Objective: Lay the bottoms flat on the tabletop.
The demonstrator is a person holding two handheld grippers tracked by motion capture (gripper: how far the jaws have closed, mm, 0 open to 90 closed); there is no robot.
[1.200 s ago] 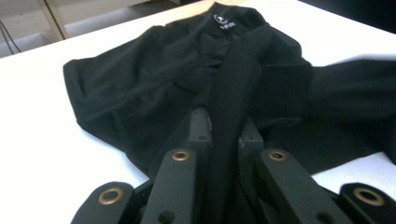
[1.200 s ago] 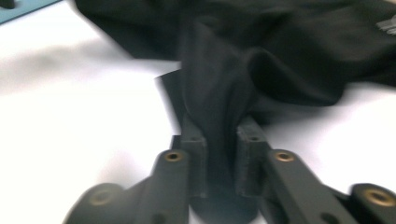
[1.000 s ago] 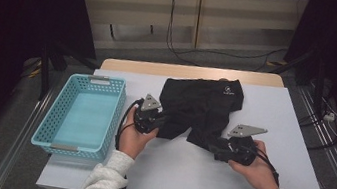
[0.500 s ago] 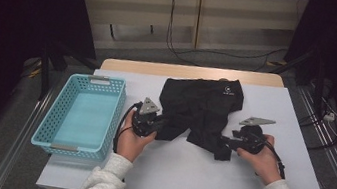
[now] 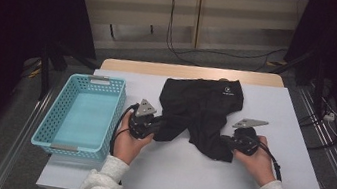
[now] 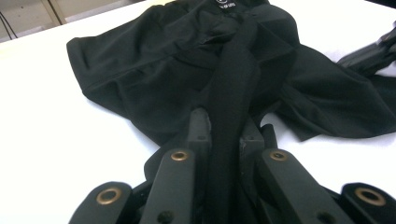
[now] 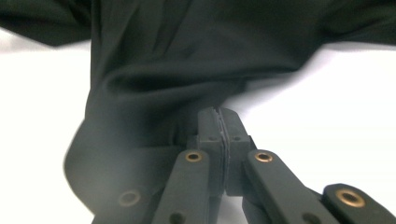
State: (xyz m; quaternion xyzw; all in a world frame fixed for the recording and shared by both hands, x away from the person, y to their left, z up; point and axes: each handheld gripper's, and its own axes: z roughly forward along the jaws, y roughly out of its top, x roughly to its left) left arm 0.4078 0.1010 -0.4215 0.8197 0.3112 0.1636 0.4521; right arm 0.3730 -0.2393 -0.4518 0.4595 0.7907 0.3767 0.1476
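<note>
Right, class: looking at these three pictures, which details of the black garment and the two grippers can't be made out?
- White logo on the black garment: too small in the high view, cut off by the top edge in the left gripper view.
- Right gripper: whether its shut jaws pinch cloth; blurred fabric alongside.

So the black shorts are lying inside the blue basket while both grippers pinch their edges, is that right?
Not quite. The black shorts lie on the white table, to the right of the blue basket, which holds nothing, as the high view shows. The rest stands: the left gripper and the right gripper each pinch an edge of the cloth.
</note>
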